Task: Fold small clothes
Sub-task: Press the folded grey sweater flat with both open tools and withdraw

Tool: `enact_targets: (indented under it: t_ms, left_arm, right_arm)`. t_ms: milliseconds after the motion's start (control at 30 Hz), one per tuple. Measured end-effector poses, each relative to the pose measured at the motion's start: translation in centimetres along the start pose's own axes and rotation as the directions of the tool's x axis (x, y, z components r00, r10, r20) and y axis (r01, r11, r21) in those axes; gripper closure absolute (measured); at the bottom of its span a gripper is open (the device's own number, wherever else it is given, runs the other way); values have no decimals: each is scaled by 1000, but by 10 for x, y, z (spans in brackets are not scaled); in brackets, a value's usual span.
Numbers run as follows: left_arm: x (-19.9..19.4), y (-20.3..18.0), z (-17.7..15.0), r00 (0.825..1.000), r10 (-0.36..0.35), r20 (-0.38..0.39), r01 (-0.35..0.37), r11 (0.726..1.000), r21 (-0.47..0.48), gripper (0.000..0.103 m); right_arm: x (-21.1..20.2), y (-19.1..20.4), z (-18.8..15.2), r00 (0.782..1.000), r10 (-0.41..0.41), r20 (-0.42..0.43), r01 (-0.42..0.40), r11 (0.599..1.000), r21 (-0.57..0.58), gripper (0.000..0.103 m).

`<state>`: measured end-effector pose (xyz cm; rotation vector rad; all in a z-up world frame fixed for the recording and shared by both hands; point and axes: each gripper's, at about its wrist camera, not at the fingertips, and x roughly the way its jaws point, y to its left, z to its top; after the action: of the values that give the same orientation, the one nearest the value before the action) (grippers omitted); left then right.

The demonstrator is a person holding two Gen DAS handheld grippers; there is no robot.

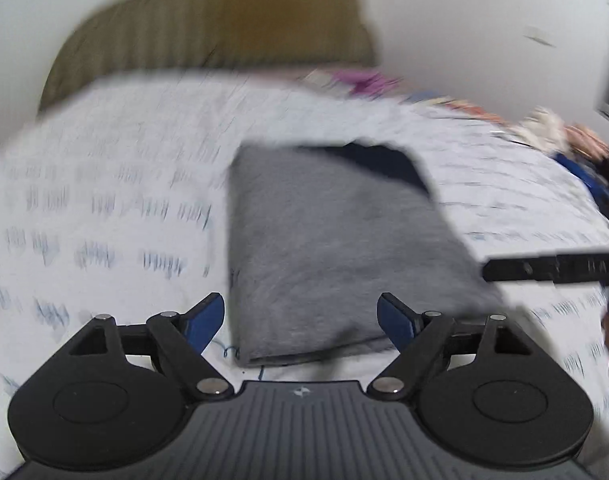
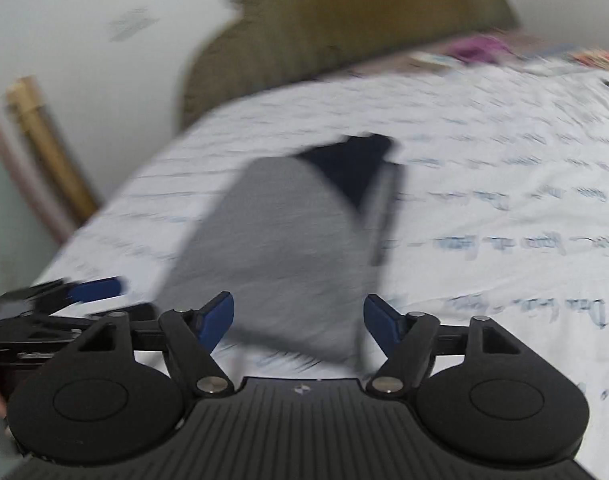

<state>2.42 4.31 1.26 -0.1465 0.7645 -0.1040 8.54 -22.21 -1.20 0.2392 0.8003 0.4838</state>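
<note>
Garment: folded grey knit cloth with a navy inner panel (image 1: 336, 248), lying flat on the bed, centre of both views
Surface: white bedsheet printed with blue script (image 1: 116, 184); no counter here, the bed serves
Left tool (image 1: 300, 316): released, blue pads spread either side of the garment's near edge, nothing clamped
Right tool (image 2: 298, 316): released too, jaws apart over the near edge, cloth between but not pinched
Why so: both tools look to have let go so the fold can settle; judged, not seen
Look of garment: neat rectangle, near edge doubled, navy corner showing at the far right end; frames blurred, seams unreadable
Backdrop: olive ribbed pillow (image 1: 224, 28) at upper centre against the wall, colourful clutter (image 1: 556, 128) at the far right
</note>
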Motion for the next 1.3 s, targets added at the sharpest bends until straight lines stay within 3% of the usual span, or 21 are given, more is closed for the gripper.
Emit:
enact_targets:
  t_ms: [33, 100, 167, 200, 233, 333, 433, 533, 633, 700, 733, 767, 833, 900, 933, 967, 1067, 1200, 1300]
  left_arm:
    - [12, 7, 1, 998, -27, -50, 24, 998, -65, 20]
    - [26, 15, -4, 992, -65, -104, 48, 986, -157, 31]
    - [22, 12, -8, 995, -45, -86, 33, 991, -131, 66]
    - [21, 14, -7, 994, -62, -95, 48, 989, -139, 74]
    - [21, 18, -5, 991, -81, -107, 64, 986, -152, 84]
    - [17, 29, 7, 985, -108, -132, 86, 984, -159, 88]
    - [16, 34, 6, 988, -71, -139, 56, 993, -107, 88]
    - [18, 32, -2, 992, -54, -117, 45, 996, -81, 85]
    - [-8, 22, -3, 999, -12, -49, 10, 999, -45, 74]
    - [-30, 16, -6, 999, 13, 48, -13, 1000, -15, 58]
    - [-38, 11, -7, 994, 26, 104, -26, 1000, 2, 34]
    - [-42, 6, -8, 986, 43, 159, -47, 999, 20, 18]
    - [-40, -9, -9, 973, 65, 222, -83, 994, 71, 17]
    - [-26, -21, -13, 973, 75, 219, -102, 988, 114, 17]
    - [-17, -25, -17, 975, 88, 202, -115, 985, 126, 17]
    - [-7, -28, -21, 981, 97, 170, -122, 982, 143, 17]
    - [17, -30, -35, 986, 137, 95, -153, 969, 196, 17]
    - [3, -21, -37, 985, 139, 102, -154, 976, 156, 17]
    - [-1, -16, -42, 986, 152, 76, -161, 978, 132, 17]
  right_arm:
    - [13, -11, 0, 999, 15, -45, -11, 998, 67, 37]
    - [32, -27, -7, 989, 103, -111, -81, 979, 187, 53]
    - [33, -33, -13, 983, 163, -90, -139, 965, 223, 61]
    - [35, -38, -15, 973, 210, -99, -177, 947, 269, 79]
    - [35, -43, -16, 963, 253, -93, -214, 926, 312, 82]
    - [27, -44, -15, 954, 295, -56, -261, 908, 327, 84]
    - [20, -42, -18, 958, 279, -67, -249, 924, 291, 84]
    - [27, -46, -29, 964, 254, -80, -224, 935, 275, 84]
    - [10, -41, -28, 971, 235, -42, -217, 942, 257, 73]
    - [-11, -32, -25, 985, 173, 8, -171, 967, 189, 72]
    - [-21, -25, -23, 989, 143, 42, -148, 978, 150, 72]
    - [-27, -18, -20, 990, 122, 76, -130, 984, 121, 72]
    - [-32, -1, -16, 987, 91, 132, -103, 991, 82, 72]
    - [-27, 18, -17, 986, 72, 152, -76, 997, 22, 71]
    - [-19, 25, -19, 989, 55, 139, -56, 998, -3, 61]
    - [-9, 29, -22, 993, 40, 115, -38, 999, -17, 58]
    - [23, 30, -34, 999, -34, 27, 36, 998, -50, 63]
    - [4, 35, -41, 996, -48, 74, 53, 996, -69, 61]
    - [-14, 32, -46, 989, -84, 119, 90, 995, -49, 35]
